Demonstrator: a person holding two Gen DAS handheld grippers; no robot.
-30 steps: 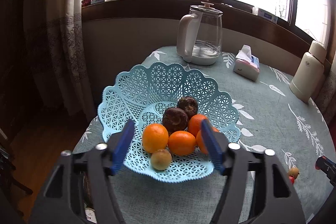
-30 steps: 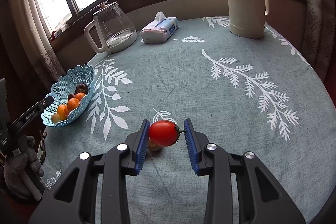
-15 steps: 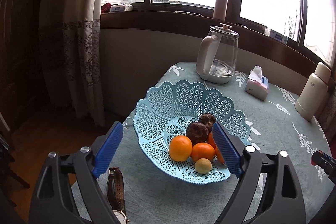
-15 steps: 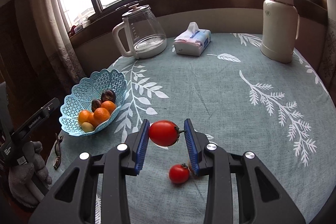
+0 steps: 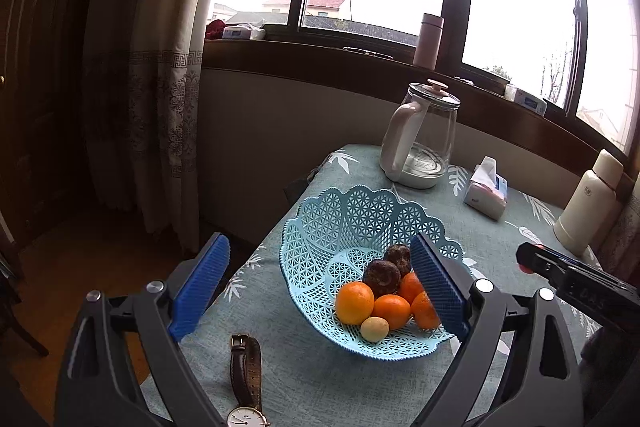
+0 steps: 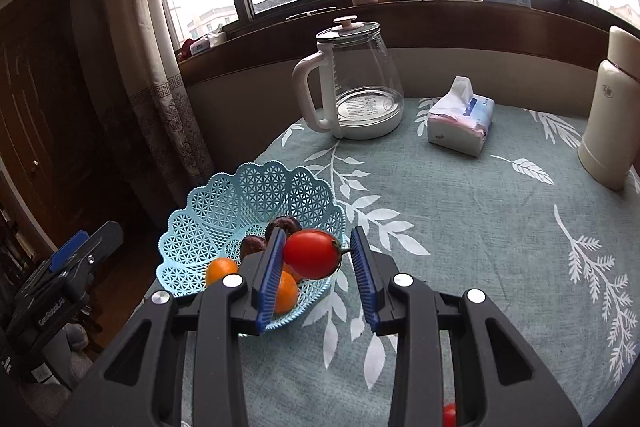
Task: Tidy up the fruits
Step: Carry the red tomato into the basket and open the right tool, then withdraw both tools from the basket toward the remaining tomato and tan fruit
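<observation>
A light blue lattice basket (image 5: 360, 211) (image 6: 256, 187) stands near the table's left edge. It holds oranges (image 5: 354, 302), two dark brown fruits (image 5: 382, 277) and a small yellow fruit (image 5: 374, 328). My left gripper (image 5: 320, 287) is open wide, pulled back in front of the basket, with nothing between its fingers. My right gripper (image 6: 318, 267) is shut on a red tomato (image 6: 312, 253), held in the air just at the basket's right rim. In the left wrist view the right gripper (image 5: 532, 263) comes in from the right. A second tomato (image 6: 449, 413) lies on the cloth at the bottom edge.
A wristwatch (image 5: 245, 367) lies on the cloth in front of the basket. A glass kettle (image 6: 352, 87), a tissue pack (image 6: 460, 119) and a cream thermos (image 6: 612, 107) stand at the back. The table edge drops off left of the basket, toward a curtain (image 5: 160, 107).
My right gripper has lifted the tomato off the cloth and carried it left to the basket's rim. My left gripper has drawn back from the basket and opened wider.
</observation>
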